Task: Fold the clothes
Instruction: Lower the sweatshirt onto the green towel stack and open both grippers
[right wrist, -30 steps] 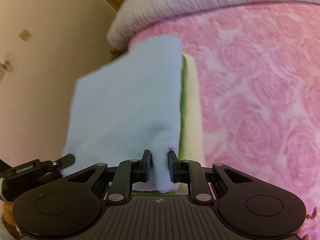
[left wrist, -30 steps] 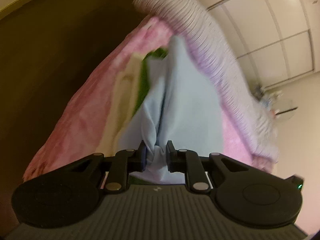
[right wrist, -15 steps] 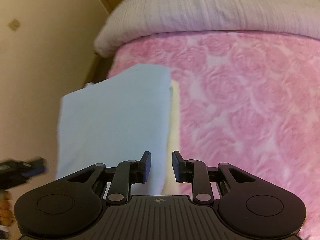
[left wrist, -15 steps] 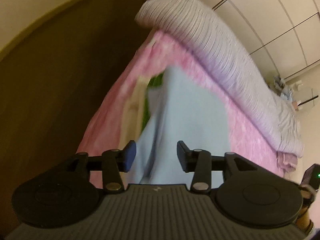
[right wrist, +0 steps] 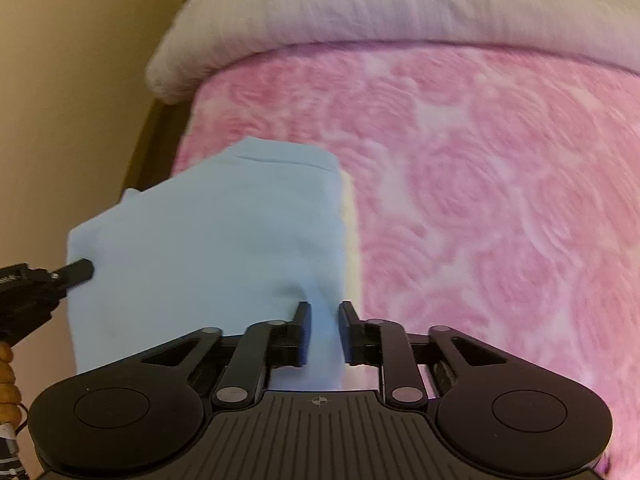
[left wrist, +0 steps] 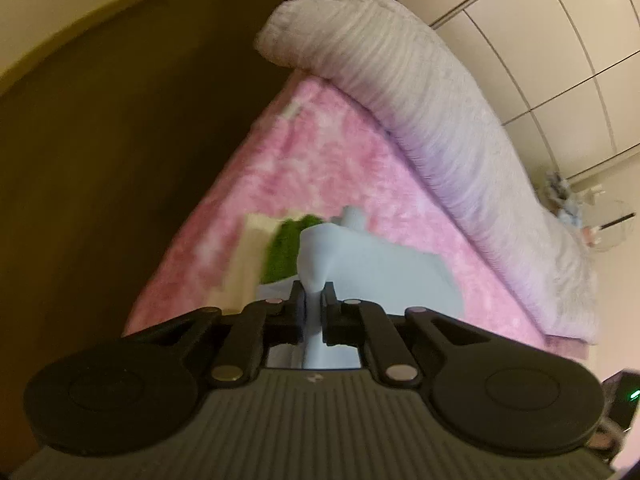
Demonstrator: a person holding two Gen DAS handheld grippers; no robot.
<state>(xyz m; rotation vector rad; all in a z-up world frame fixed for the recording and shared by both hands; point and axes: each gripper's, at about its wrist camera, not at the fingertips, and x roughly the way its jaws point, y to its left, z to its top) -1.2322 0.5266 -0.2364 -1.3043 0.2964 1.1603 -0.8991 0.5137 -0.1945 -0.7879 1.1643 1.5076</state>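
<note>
A light blue garment (right wrist: 224, 232) lies folded on a pink rose-patterned bed cover (right wrist: 500, 208), over a cream and green folded piece (left wrist: 280, 252). My left gripper (left wrist: 314, 304) is shut on a pinched ridge of the light blue garment (left wrist: 380, 272) at its left edge. My right gripper (right wrist: 323, 316) is at the garment's near right corner, jaws a little apart with blue cloth between them; I cannot tell if they grip it. The left gripper's fingertip (right wrist: 78, 270) shows at the garment's left edge in the right wrist view.
A pale ribbed duvet (right wrist: 400, 4) is rolled along the far side of the bed, also seen in the left wrist view (left wrist: 420, 92). A dark headboard or floor (left wrist: 120, 140) lies left of the bed. White wardrobe doors (left wrist: 560, 40) stand behind.
Both grippers let go of the blue garment half a second ago as it dropped on the bed. The left has since shut on a fold of it; the right has moved onto its corner.
</note>
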